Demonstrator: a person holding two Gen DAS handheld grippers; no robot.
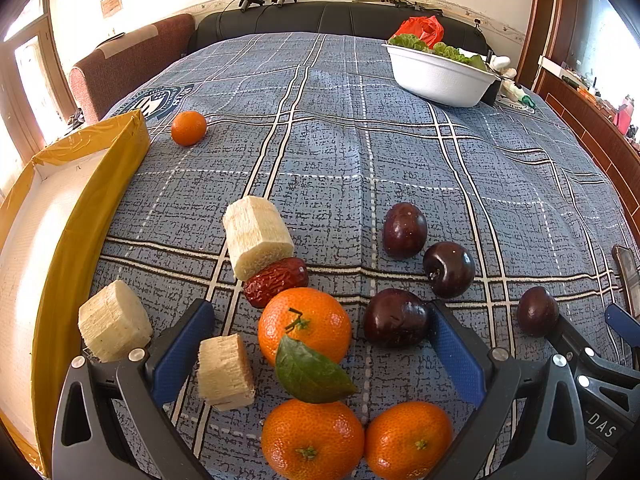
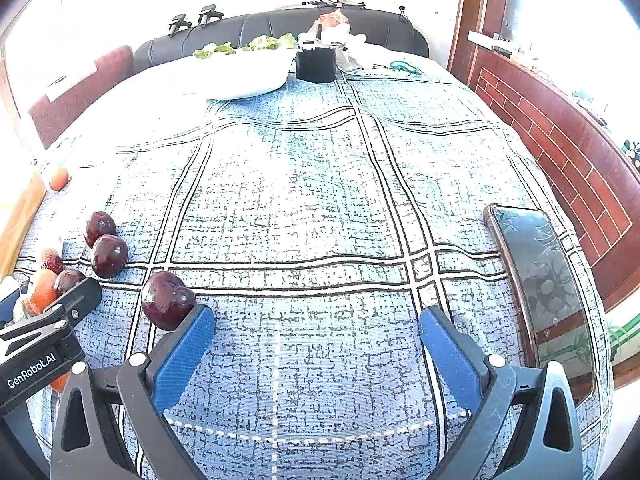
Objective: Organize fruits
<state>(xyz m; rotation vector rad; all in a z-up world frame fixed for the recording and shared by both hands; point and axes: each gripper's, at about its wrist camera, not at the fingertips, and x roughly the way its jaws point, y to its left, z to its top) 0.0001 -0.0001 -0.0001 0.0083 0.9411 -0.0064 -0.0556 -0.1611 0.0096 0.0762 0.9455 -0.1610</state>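
Both blue-padded tongs stand apart and hold nothing: the left gripper (image 1: 320,344) at the bottom of its frame is around a round orange tangerine with a green leaf (image 1: 305,325), and the right gripper (image 2: 316,340) is over bare checked blue tablecloth (image 2: 304,200), a dark purple plum (image 2: 166,300) touching its left pad. At left edge, the yellow cardboard box (image 1: 86,216) looks empty. At upper right, the white oval bowl (image 1: 440,80) holds green leaves.

Tangerines (image 1: 305,324), plums (image 1: 405,230), sugarcane chunks (image 1: 256,236) scattered on cloth.
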